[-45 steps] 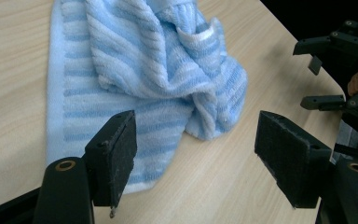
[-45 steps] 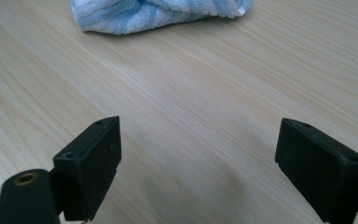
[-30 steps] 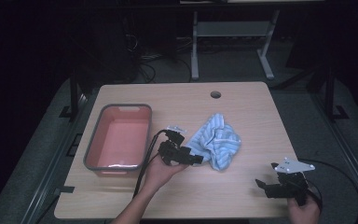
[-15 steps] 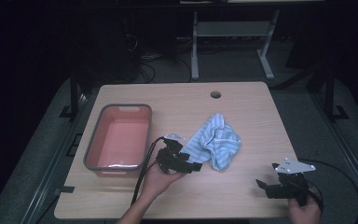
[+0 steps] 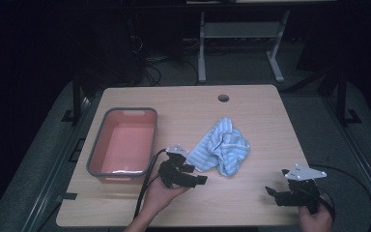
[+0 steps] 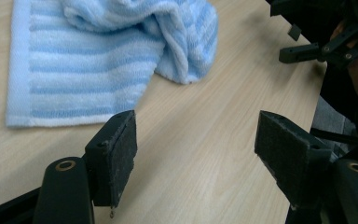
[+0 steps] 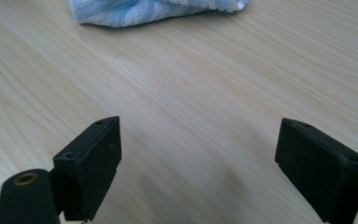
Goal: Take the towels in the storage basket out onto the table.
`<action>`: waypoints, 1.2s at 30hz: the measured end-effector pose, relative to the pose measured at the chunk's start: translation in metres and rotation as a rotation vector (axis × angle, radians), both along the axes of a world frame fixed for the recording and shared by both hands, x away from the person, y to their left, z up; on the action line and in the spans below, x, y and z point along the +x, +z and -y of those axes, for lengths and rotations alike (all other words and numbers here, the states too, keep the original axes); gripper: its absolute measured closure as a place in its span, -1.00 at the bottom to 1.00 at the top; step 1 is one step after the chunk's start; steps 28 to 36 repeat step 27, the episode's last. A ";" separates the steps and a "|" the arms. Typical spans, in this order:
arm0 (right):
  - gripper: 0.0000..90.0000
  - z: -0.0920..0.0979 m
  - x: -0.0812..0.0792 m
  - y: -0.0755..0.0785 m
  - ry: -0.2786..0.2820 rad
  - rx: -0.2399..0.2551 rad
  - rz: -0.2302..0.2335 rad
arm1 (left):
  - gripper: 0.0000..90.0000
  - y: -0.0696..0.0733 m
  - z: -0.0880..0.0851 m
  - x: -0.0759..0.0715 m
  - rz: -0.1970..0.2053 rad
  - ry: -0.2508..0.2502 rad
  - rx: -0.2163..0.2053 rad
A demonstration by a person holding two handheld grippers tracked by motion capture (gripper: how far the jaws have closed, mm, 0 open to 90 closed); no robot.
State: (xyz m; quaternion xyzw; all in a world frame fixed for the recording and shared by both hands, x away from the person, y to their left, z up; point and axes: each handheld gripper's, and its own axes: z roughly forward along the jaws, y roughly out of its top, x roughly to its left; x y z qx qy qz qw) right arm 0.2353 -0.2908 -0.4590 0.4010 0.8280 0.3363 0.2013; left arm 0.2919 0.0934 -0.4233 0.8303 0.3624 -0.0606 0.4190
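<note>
A: Item one, blue striped towel [image 5: 223, 152]?
B: Crumpled, tabletop [image 5: 251, 111] centre, 3 o'clock of the red bin [image 5: 123, 145].
A: Left gripper [image 5: 193, 176]?
B: At the towel's 7 o'clock, just beside its edge; fingers [image 6: 114, 149] wide, nothing between.
A: Right gripper [image 5: 274, 193]?
B: At the towel's 4 o'clock, well apart; fingers [image 7: 93, 158] wide, over bare wood.

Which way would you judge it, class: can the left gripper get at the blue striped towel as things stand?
Probably yes: the left gripper has open jaws, and bare table lies between it and the towel.
</note>
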 end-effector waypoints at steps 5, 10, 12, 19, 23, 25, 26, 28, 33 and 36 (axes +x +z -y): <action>-0.70 -0.001 0.000 0.000 -0.003 0.000 -0.005 | -0.35 0.000 -0.002 -0.006 0.006 -0.006 -0.008; -0.70 0.000 -0.001 0.000 -0.001 0.001 0.001 | -0.35 -0.001 -0.006 -0.010 0.009 -0.006 -0.010; -0.70 0.000 -0.002 0.000 -0.007 0.002 -0.003 | -0.35 -0.002 -0.008 -0.013 0.006 -0.009 -0.009; -0.70 -0.001 -0.003 0.000 -0.005 0.002 -0.004 | -0.36 -0.008 -0.012 -0.027 0.032 -0.008 -0.001; -0.70 0.000 -0.007 0.000 -0.007 0.005 0.003 | -0.36 -0.010 -0.013 -0.033 0.054 -0.015 -0.021; -0.70 0.000 -0.009 0.001 -0.011 0.008 0.006 | -0.37 -0.010 -0.013 -0.036 0.065 -0.024 -0.014; -0.70 0.001 -0.011 0.001 -0.012 0.009 0.010 | -0.37 -0.010 -0.012 -0.040 0.073 -0.028 -0.012; -0.69 0.002 -0.013 0.002 -0.015 0.015 0.015 | -0.38 -0.010 -0.013 -0.043 0.081 -0.037 -0.017; -0.69 0.002 -0.013 0.002 -0.015 0.015 0.015 | -0.38 -0.010 -0.013 -0.043 0.081 -0.037 -0.017; -0.69 0.002 -0.013 0.002 -0.015 0.015 0.015 | -0.38 -0.010 -0.013 -0.043 0.081 -0.037 -0.017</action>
